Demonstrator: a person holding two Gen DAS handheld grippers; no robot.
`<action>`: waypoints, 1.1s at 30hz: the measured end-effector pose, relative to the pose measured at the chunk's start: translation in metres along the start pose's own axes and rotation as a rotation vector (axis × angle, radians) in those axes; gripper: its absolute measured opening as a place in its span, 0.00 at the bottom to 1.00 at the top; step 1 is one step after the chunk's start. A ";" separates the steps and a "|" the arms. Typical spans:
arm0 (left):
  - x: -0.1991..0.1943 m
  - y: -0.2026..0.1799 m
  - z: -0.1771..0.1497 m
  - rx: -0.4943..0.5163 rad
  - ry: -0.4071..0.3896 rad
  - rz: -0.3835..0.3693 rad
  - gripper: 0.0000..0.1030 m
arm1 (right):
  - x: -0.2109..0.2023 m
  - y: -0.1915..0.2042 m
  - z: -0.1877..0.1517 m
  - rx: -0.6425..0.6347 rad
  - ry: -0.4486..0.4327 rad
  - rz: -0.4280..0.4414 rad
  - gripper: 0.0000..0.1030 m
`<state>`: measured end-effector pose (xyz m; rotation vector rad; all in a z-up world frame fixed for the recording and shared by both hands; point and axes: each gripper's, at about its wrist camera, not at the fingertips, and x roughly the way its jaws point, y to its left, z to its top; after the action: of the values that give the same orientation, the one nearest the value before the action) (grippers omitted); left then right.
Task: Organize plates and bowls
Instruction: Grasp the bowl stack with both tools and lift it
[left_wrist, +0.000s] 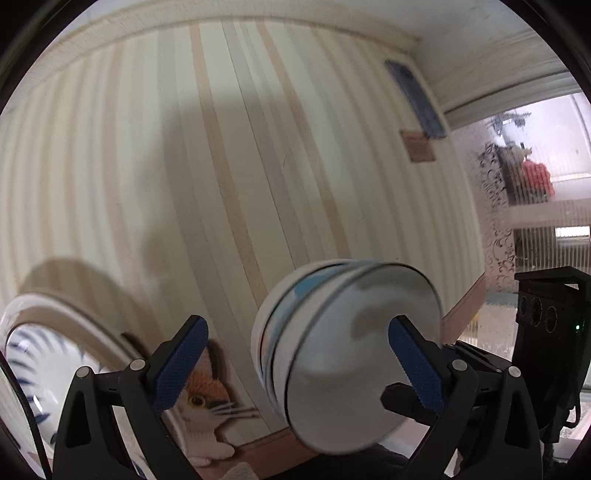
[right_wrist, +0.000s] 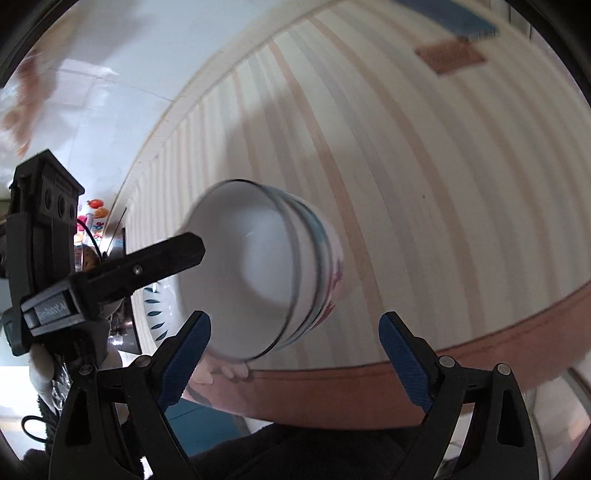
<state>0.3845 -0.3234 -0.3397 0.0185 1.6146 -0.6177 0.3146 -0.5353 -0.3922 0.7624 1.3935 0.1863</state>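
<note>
Left wrist view shows the left gripper (left_wrist: 297, 332) with jaws spread wide. The white bowl with painted bands (left_wrist: 347, 350) is tipped on its side in mid-air, its mouth against this gripper's right finger only. The right gripper (right_wrist: 295, 321) is equally wide open, the bowl (right_wrist: 258, 273) just ahead of its left finger. What actually supports the bowl cannot be made out. With no pinch on the rim and the bowl blurred by motion, it could slip off and drop, perhaps onto the blue-striped plate (left_wrist: 22, 369) nearby.
</note>
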 end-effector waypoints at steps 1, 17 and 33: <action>0.007 0.002 0.003 -0.013 0.027 0.004 0.97 | 0.009 -0.005 0.003 0.015 0.011 0.013 0.92; 0.031 0.009 0.006 -0.102 0.096 -0.102 0.62 | 0.069 -0.031 0.032 0.111 0.107 0.101 0.61; 0.013 0.024 0.000 -0.139 0.019 -0.065 0.62 | 0.069 -0.008 0.052 0.007 0.070 0.084 0.58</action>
<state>0.3911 -0.3072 -0.3605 -0.1321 1.6784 -0.5551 0.3742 -0.5230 -0.4536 0.8282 1.4301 0.2762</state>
